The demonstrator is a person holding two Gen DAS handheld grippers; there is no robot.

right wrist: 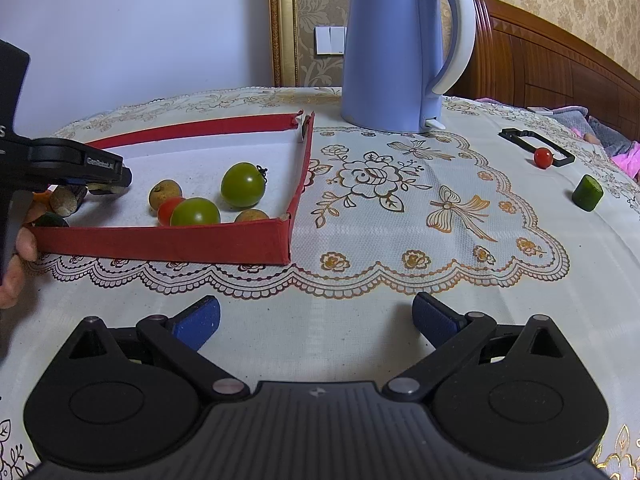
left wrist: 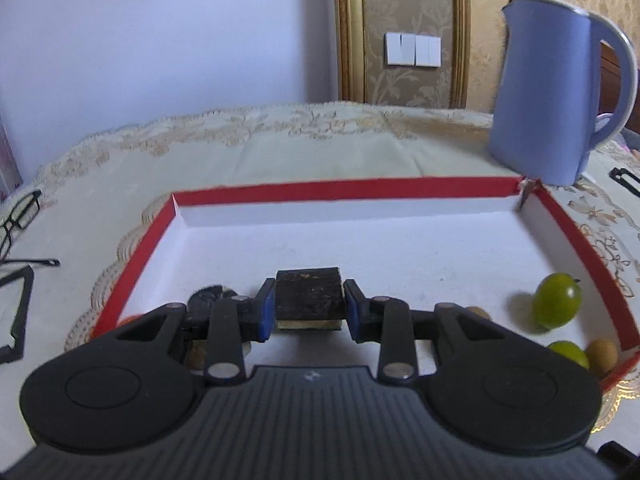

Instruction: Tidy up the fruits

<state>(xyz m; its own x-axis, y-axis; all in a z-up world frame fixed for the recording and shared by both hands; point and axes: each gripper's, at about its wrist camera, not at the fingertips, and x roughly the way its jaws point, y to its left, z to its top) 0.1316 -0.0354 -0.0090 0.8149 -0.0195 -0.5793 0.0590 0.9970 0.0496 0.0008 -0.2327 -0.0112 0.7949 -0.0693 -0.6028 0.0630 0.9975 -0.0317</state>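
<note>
My left hand-held gripper (left wrist: 309, 307) is clamped on a dark cut piece (left wrist: 309, 292), carrying it over the red tray (left wrist: 344, 188); my right hand-held gripper (right wrist: 316, 320) waits with pads apart, the red tomato (right wrist: 543, 157) far ahead-right.

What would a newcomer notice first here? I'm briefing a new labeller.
Likely the red-walled tray on the lace tablecloth, holding green tomatoes and small brown fruits. Behind it stands a tall blue kettle. The left gripper hangs over the tray, clamping a dark block.
</note>
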